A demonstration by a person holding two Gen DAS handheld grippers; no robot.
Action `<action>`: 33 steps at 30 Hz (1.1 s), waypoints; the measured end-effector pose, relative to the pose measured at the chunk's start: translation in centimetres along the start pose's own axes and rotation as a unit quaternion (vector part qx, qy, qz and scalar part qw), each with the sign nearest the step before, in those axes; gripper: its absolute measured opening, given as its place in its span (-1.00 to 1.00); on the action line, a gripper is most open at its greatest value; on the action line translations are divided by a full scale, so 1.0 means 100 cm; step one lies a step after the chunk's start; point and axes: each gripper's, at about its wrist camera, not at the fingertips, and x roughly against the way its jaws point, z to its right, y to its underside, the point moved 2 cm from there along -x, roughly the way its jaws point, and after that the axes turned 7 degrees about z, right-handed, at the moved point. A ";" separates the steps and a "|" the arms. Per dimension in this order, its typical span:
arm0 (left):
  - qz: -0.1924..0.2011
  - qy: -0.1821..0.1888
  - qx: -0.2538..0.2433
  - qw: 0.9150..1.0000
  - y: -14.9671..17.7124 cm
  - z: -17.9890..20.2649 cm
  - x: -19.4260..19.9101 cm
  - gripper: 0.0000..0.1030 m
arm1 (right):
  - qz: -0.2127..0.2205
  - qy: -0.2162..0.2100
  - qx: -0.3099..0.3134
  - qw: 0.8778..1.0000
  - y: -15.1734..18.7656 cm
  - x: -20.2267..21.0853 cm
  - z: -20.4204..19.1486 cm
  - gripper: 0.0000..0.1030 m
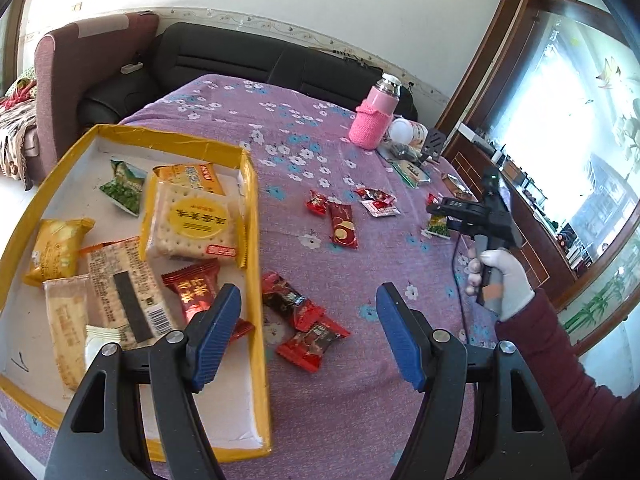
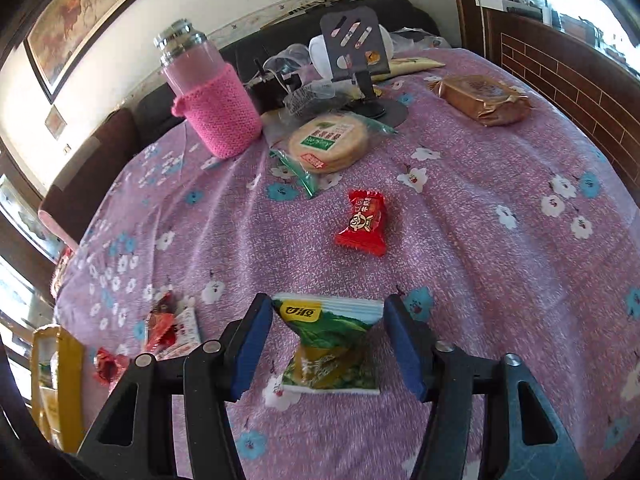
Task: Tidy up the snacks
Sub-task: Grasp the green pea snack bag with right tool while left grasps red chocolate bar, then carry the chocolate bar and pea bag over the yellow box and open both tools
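Note:
A yellow-rimmed box (image 1: 250, 216) at the left holds several snack packs, among them a square cracker pack (image 1: 192, 220). My left gripper (image 1: 308, 296) hovers open above the box's right rim and two red candy packets (image 1: 294, 306) lying on the purple floral cloth; nothing is between its blue pads. My right gripper (image 2: 328, 312) is shut on a green snack packet (image 2: 332, 344), with the pads against its upper corners. In the left wrist view the right gripper (image 1: 444, 220) is at the table's right side, held by a gloved hand (image 1: 504, 280). A red candy (image 2: 362, 224) lies just beyond it.
More red packets (image 1: 342, 226) lie mid-table. A pink bottle in a knitted sleeve (image 2: 216, 108), a round cracker pack (image 2: 328, 142), a brown pack (image 2: 484, 98) and a phone stand (image 2: 354, 40) crowd the far edge. A black sofa (image 1: 224, 56) stands behind the table.

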 end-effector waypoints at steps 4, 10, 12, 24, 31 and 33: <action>-0.009 0.019 -0.012 1.000 -0.012 0.019 -0.015 0.35 | 0.010 0.018 0.044 0.999 0.013 0.003 -0.007 -0.16; -0.048 0.019 -0.074 0.996 -0.034 0.061 -0.070 0.35 | -0.015 -0.072 -0.008 0.997 0.030 0.033 0.000 -0.18; -0.075 0.018 -0.082 0.994 -0.037 0.071 -0.100 0.35 | -0.012 -0.116 -0.022 0.993 0.036 0.047 -0.002 -0.18; -0.158 -0.080 -0.164 0.970 -0.026 0.081 -0.224 0.12 | -0.036 -0.172 -0.038 0.984 0.040 0.044 -0.007 -0.17; -0.139 -0.098 -0.177 0.969 -0.024 0.083 -0.219 -0.55 | -0.033 -0.174 -0.028 0.984 0.039 0.044 -0.013 -0.17; -0.132 -0.096 -0.165 0.973 -0.026 0.080 -0.216 -0.55 | -0.031 -0.172 -0.026 0.984 0.040 0.045 -0.014 -0.17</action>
